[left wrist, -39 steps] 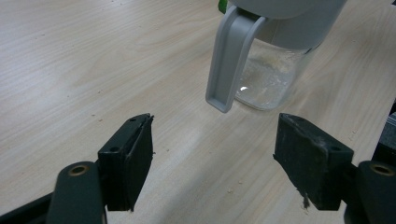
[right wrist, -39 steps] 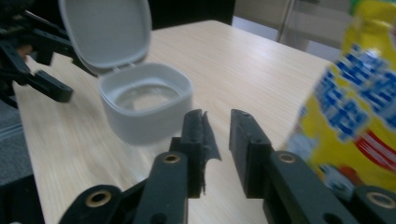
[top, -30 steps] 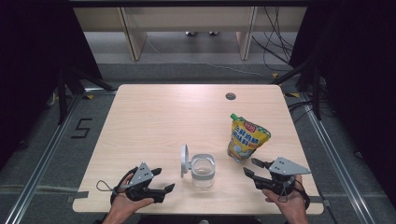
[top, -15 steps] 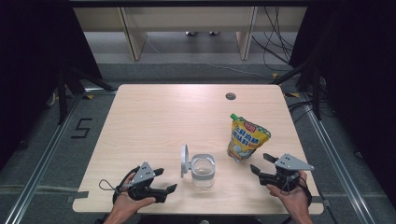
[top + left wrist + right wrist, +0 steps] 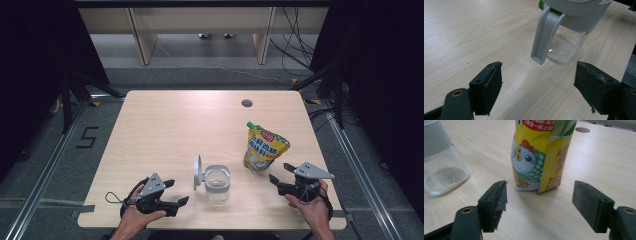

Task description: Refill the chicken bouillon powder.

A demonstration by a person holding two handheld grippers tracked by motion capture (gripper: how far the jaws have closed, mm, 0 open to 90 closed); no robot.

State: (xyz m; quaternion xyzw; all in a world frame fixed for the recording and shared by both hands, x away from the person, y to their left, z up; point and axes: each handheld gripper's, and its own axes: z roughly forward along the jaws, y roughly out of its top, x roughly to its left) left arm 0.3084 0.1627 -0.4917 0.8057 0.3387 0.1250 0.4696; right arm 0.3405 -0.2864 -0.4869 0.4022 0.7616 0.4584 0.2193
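Currently, I am reading these points from the feeds:
Right gripper (image 5: 281,173): jaws are standing apart after just opening; nothing is sitting between them.
Pouch (image 5: 265,148): I am seeing the yellow spouted pouch upright on the table (image 5: 165,130), just ahead of the right jaws; its top is running off the right gripper view.
Left gripper (image 5: 176,192): jaws are standing apart, gripping nothing.
Jar (image 5: 217,183): the clear jar is sitting between both grippers with its lid (image 5: 198,171) hinged up; the rim is running past the top of the left gripper view.
Jar contents: I am making out only a pale residue at the bottom.
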